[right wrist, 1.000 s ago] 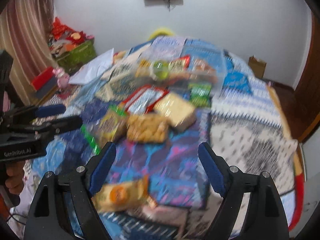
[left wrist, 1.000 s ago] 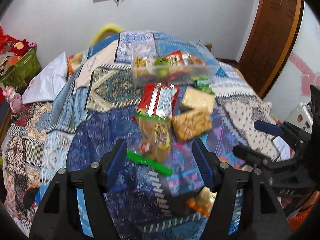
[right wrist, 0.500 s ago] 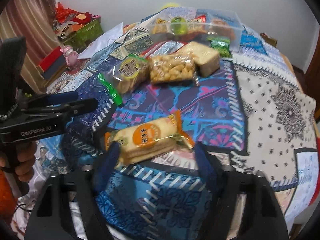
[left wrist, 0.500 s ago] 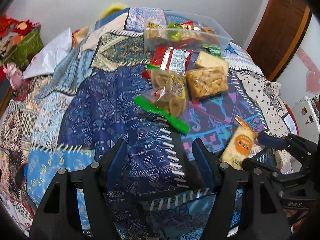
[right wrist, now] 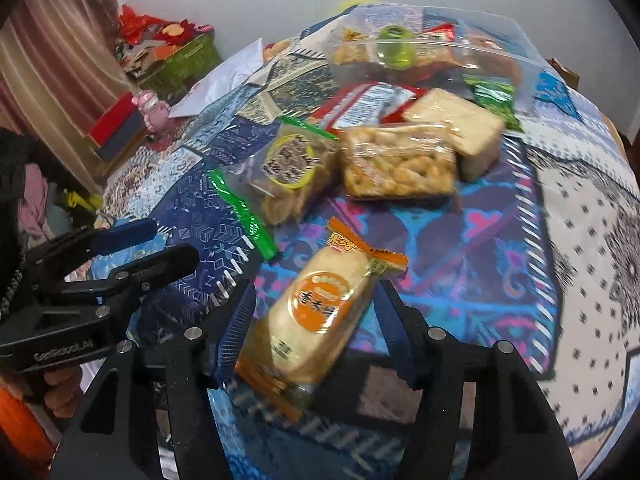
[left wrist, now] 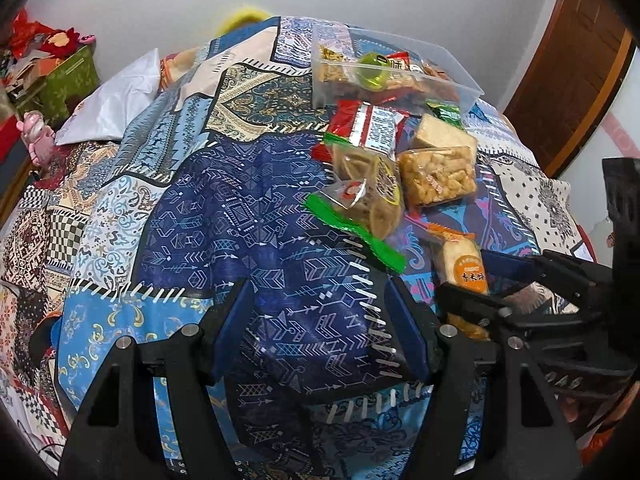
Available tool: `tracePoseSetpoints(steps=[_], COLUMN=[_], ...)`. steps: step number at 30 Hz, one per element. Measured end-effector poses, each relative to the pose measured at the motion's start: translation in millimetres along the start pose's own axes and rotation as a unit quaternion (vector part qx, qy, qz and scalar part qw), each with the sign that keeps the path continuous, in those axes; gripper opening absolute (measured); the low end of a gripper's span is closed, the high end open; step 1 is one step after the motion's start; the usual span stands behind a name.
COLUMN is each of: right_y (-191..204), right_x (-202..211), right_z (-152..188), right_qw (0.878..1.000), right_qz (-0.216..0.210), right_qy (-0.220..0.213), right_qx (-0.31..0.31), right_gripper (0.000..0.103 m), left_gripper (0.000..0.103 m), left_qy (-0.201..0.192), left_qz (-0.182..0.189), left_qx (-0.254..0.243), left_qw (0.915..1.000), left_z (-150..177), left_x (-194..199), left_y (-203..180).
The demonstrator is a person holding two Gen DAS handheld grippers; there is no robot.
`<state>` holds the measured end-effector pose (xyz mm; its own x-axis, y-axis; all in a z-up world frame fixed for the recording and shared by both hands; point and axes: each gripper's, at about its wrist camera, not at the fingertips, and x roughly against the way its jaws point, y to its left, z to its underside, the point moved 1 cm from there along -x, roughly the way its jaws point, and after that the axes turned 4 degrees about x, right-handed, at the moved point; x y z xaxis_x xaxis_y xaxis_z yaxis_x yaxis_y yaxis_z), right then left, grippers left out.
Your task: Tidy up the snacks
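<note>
An orange-labelled rice cracker pack [right wrist: 316, 316] lies on the patterned bedspread between the fingers of my right gripper [right wrist: 316, 304], whose jaws stand open around it; it also shows in the left wrist view [left wrist: 464, 268]. My left gripper [left wrist: 320, 320] is open and empty over the blue cloth, left of the pack. Farther off lie a green-edged biscuit bag [right wrist: 288, 172], a clear pack of golden puffs [right wrist: 400, 164], a pale cake block [right wrist: 460, 128] and a red-and-white packet [right wrist: 360, 104]. A clear plastic bin [right wrist: 432, 52] behind them holds several snacks.
A small green packet [right wrist: 494, 100] lies by the bin's right corner. A white pillow [left wrist: 112, 100] lies at the bed's left. A green box [right wrist: 176, 60] with red clutter and a pink toy [right wrist: 150, 108] stand beside the bed. A brown door [left wrist: 568, 64] is at the right.
Both grippers have dropped lower and closer to the bed. My right gripper has moved forward so the orange rice cracker pack now lies between its fingers.
</note>
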<state>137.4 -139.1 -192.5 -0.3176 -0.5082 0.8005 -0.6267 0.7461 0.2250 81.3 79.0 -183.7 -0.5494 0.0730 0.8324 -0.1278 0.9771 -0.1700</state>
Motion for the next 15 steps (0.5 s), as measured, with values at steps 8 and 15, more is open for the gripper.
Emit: tracePoseSetpoints(steps=[8, 15], right_y=[4, -26], right_x=[-15, 15], right_z=[2, -2], right_qw=[0.998, 0.999], right_qz=[0.039, 0.037], right_qy=[0.005, -0.026], right_qx=[0.040, 0.015], right_gripper=[0.035, 0.033], left_gripper=[0.067, 0.067], left_qy=[-0.003, -0.007], left_qz=[0.000, 0.010], left_qx=[-0.008, -0.033], left_qw=[1.0000, 0.9994], left_z=[-9, -30], left_x=[-3, -15], left_y=[-4, -24])
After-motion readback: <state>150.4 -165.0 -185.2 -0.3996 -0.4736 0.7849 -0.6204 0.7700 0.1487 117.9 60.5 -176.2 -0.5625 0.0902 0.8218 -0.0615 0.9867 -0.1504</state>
